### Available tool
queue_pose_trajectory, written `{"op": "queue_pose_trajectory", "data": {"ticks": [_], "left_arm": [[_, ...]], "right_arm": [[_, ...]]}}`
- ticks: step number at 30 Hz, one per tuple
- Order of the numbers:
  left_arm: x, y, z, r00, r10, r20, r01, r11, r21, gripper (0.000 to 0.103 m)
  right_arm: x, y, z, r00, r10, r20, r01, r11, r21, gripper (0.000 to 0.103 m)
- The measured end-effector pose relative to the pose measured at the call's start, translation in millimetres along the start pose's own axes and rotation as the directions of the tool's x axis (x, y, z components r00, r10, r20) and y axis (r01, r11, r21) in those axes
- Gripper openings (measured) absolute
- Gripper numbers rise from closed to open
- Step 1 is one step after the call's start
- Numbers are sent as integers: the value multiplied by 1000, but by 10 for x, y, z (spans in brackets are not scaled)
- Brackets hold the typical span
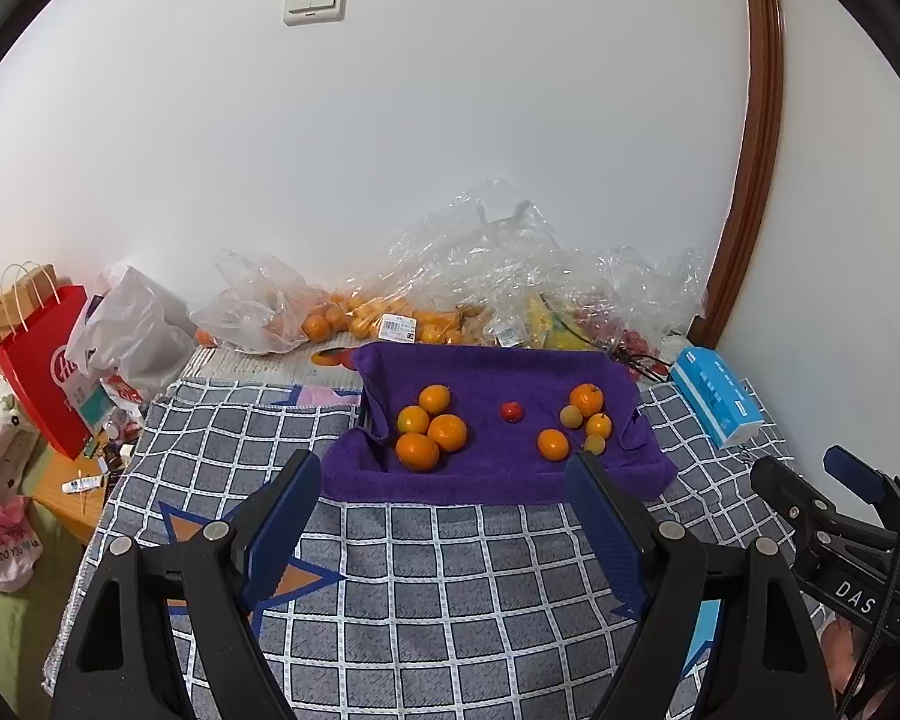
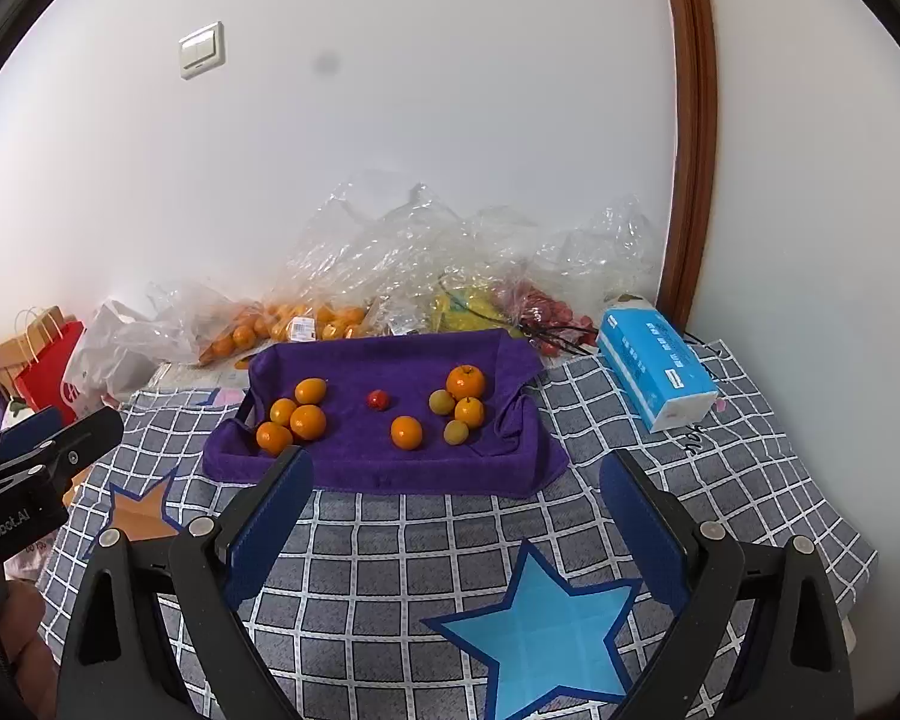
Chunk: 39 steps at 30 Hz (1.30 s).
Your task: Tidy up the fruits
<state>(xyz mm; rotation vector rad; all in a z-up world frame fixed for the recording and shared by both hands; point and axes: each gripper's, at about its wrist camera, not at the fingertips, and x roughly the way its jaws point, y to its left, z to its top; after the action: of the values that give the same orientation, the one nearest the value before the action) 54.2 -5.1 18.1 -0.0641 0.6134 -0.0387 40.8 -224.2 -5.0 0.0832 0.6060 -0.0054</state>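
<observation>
Left tool (image 1: 444,516): released, nothing held, poised short of the tray. Right tool (image 2: 456,507): released, jaws spread wide, likewise empty.

Purple towel-lined tray (image 2: 384,474), on the checked cloth (image 2: 390,564) over the desk: fruit is kept from rolling by its raised edges.

Fruits: four oranges (image 2: 294,417) clustered left; a small red fruit (image 2: 378,399) centred; oranges and yellow-green plums (image 2: 441,402) grouped right, seemingly sorted.
</observation>
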Motion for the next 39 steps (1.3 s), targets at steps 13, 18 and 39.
{"op": "queue_pose_trajectory", "data": {"ticks": [13,18,39], "left_arm": [[-31,15,-1,1000,13,9,-13,1000,3,83],[-31,22,0,1000,12,8,-12,1000,1,83],[-24,17,-16,1000,7,6,-7,1000,-4,83]], "right_arm": [[-58,30,11,1000,1,13,0,1000,-8,95],[-58,30,12,1000,1,13,-1,1000,-6,95],[-78,26,15,1000,0,16,0,1000,-5,95]]}}
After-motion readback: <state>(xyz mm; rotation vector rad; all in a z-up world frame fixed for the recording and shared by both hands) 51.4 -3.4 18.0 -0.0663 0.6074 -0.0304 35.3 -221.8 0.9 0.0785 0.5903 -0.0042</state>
